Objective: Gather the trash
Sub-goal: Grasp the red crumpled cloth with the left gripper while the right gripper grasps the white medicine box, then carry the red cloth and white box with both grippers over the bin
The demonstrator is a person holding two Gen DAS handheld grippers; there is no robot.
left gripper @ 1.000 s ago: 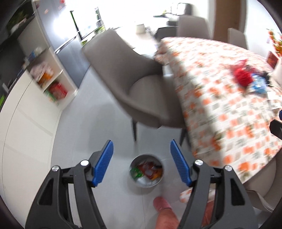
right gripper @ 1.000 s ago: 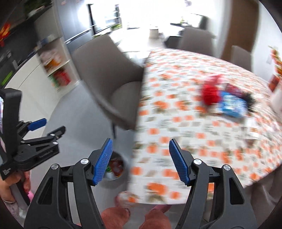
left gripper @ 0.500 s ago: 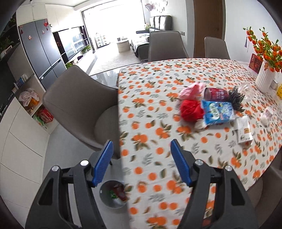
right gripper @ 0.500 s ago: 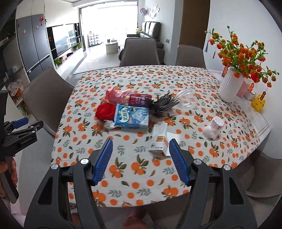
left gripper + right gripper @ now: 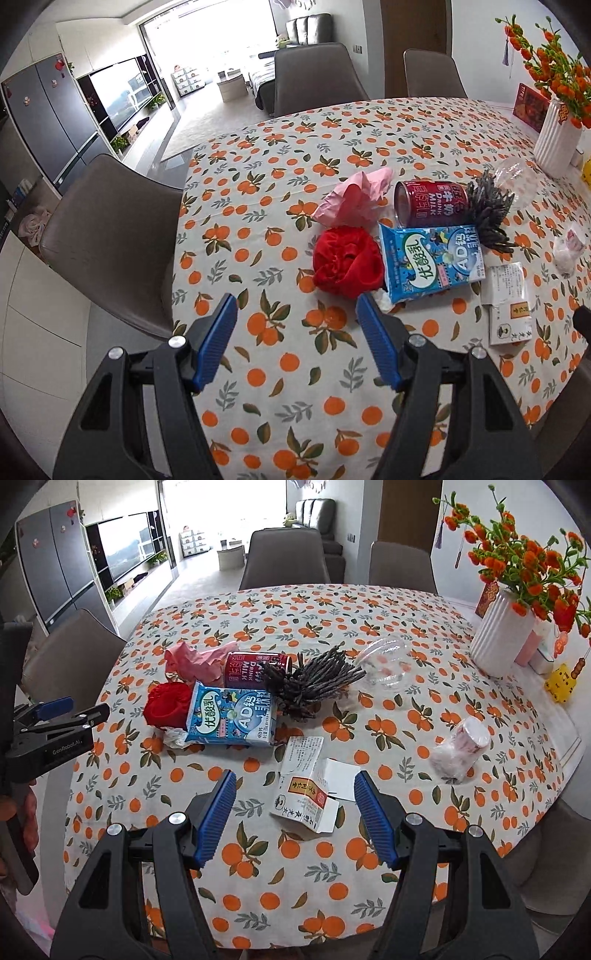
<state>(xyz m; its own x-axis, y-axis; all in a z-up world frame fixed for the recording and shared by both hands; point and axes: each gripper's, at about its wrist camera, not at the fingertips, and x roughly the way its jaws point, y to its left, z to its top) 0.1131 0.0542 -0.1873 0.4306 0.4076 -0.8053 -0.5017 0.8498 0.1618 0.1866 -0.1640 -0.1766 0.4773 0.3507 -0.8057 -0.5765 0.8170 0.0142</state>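
- My left tool hangs over the near left part of the counter, its jaws wide with only the orange-print cloth between them.
- My right tool is also wide and holds nothing; a flattened white box lies on the counter between its fingers, untouched.
- The trash sits in a cluster mid-counter: a red wad touching a blue carton, with pink paper and a red can behind them.
- A dark bundle lies right of the can, and a clear cup further right.
- A wrapped roll lies near the right edge.
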